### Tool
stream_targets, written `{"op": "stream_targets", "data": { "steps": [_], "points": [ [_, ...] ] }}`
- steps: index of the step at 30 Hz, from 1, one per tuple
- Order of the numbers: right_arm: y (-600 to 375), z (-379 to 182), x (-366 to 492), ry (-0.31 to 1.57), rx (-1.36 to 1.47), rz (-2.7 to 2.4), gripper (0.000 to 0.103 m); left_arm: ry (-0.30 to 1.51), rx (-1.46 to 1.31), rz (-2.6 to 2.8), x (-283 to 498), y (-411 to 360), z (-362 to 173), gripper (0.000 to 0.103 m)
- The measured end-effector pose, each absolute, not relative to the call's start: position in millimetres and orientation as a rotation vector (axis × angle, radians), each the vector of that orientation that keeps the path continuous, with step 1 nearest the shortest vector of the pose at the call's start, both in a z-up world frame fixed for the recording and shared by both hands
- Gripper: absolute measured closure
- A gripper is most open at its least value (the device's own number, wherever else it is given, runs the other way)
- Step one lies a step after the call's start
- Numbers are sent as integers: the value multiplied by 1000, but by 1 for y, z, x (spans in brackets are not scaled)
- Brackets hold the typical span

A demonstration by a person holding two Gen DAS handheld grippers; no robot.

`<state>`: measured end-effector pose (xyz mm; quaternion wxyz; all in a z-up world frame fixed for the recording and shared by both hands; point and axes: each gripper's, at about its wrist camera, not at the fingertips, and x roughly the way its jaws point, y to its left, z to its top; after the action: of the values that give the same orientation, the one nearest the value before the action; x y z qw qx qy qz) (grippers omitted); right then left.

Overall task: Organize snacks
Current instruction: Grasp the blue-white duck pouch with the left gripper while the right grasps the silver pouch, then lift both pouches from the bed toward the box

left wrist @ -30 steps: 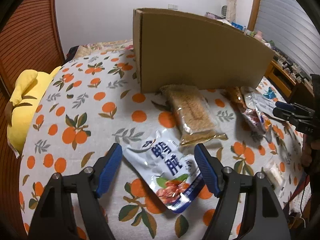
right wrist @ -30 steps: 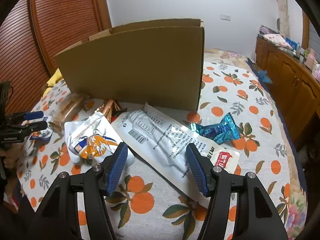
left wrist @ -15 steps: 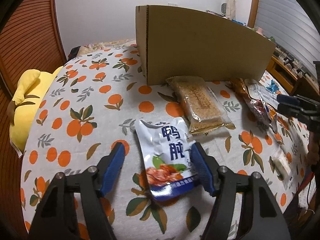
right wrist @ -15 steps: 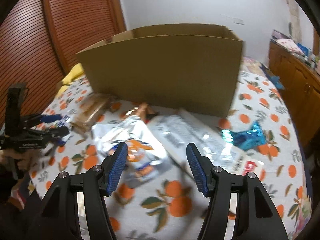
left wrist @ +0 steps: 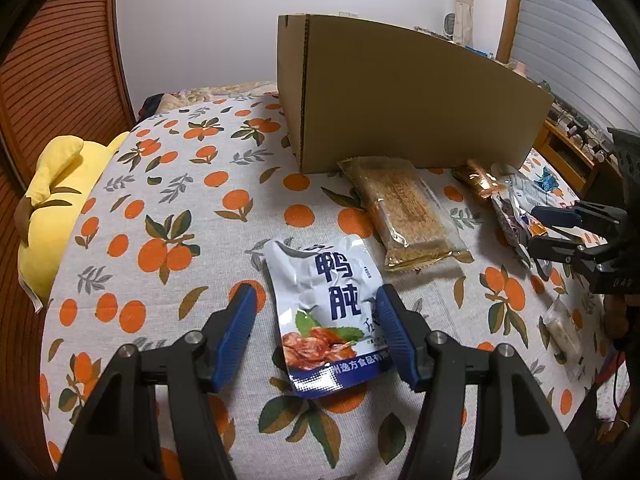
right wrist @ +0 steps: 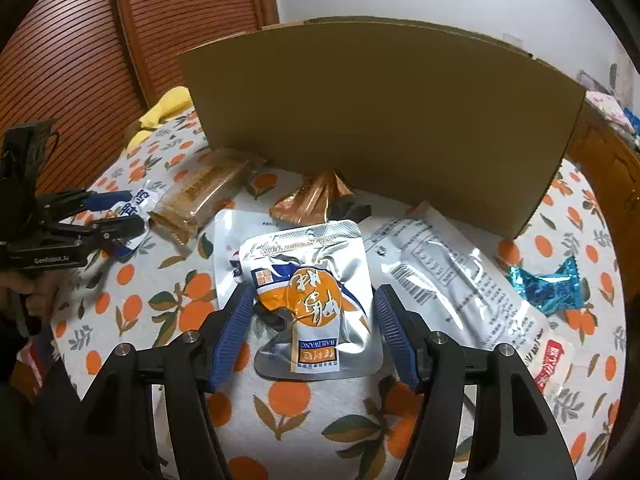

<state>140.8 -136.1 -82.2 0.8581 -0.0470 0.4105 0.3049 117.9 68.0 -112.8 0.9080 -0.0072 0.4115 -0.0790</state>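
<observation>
A tall cardboard box point(left wrist: 408, 96) stands on the orange-print bedspread point(left wrist: 168, 208), its plain wall facing the snacks, so it is probably where they are meant to go; its opening is hidden from both views. The packets lie loose along its foot, within easy reach: a long clear bag point(right wrist: 460, 280), a brown biscuit pack point(left wrist: 404, 208), a copper wrapper point(right wrist: 312, 200) tucked against the box, and a small teal candy point(right wrist: 548, 284) off to the side.

The left gripper point(left wrist: 316, 336) sits low with its jaws spread wide to either side of the white-and-blue pouch point(left wrist: 328, 308), which lies flat between the blue pads, not pinched. The right gripper point(right wrist: 314, 332) is likewise wide open, straddling the silver-and-orange pouch point(right wrist: 316, 292), which lies on another packet. Each seems lined up to close on its pouch.
</observation>
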Motion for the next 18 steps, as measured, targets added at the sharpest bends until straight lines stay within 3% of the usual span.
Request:
{"op": "stream_targets", "data": {
  "steps": [11, 18],
  "points": [
    [-127, -87, 138, 867, -155, 612, 43, 847, -9, -165, 119, 67, -113, 37],
    [-126, -85, 130, 856, -148, 611, 44, 841, 8, -164, 118, 63, -113, 52]
  ]
}}
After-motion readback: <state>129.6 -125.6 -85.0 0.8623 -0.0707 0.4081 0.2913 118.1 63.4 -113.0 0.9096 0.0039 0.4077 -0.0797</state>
